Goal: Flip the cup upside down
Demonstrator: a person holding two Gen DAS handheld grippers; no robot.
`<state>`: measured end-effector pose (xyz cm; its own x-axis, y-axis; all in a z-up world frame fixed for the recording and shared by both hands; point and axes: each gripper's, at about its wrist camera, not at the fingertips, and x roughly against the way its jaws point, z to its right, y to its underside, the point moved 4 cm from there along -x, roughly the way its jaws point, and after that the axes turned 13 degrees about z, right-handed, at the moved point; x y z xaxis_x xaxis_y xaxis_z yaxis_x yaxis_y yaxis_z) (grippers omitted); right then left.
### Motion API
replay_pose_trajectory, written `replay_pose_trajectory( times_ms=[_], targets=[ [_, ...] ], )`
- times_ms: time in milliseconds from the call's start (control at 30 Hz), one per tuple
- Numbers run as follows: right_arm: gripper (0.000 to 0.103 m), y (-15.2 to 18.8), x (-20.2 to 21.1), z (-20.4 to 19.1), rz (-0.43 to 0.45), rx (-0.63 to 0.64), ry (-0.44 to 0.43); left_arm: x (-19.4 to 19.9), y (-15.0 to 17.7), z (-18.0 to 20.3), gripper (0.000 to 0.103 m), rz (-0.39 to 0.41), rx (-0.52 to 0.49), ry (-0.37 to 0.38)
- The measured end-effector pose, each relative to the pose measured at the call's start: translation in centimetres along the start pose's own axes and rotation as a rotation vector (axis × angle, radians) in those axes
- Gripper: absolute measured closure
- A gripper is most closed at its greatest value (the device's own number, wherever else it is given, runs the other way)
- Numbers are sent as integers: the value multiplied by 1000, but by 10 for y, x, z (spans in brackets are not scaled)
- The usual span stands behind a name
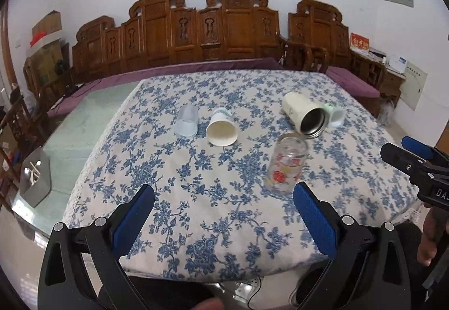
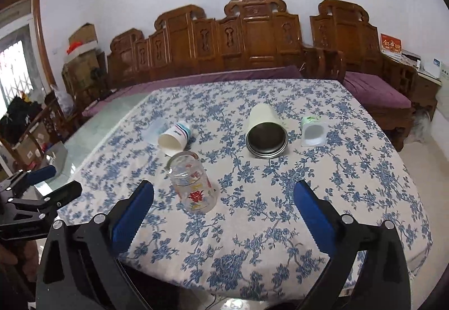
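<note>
Five cups are lying on their sides on the floral-clothed worktop [image 2: 336, 183]. Nearest is a clear glass cup [image 2: 193, 183] with red print, its long axis running near to far, base towards the viewer and mouth pointing away. Both grippers are hovering released, fingers spread and grasping nothing. The glass is lying just ahead of the right gripper [image 2: 224, 197], towards its left finger [image 2: 133, 211], and far-right of the left gripper [image 1: 224, 197], so the right seems nearer. Farther off are lying a paper cup [image 2: 174, 139], steel tumbler [image 2: 266, 133], and others
</note>
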<state>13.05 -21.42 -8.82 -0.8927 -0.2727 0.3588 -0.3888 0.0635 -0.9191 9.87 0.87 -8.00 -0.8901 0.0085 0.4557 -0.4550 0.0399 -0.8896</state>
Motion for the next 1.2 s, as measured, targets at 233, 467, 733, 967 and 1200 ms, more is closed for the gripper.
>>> replay_pose_trajectory(
  times_ms=[233, 467, 733, 967, 1200],
  targets=[
    [3, -20, 56, -11, 109, 19, -11, 51, -14, 5, 7, 95, 14, -5],
    [3, -33, 98, -30, 191, 48, -30, 90, -24, 3, 7, 180, 18, -40],
    [3, -35, 109, -35, 207, 55, -22, 108, -27, 4, 7, 217, 22, -46],
    [3, -34, 110, -37, 211, 67, -12, 110, -26, 4, 7, 218, 27, -43],
    [3, -33, 108, -37, 211, 66, -8, 109, -26, 4, 7, 218, 26, -42]
  ],
)
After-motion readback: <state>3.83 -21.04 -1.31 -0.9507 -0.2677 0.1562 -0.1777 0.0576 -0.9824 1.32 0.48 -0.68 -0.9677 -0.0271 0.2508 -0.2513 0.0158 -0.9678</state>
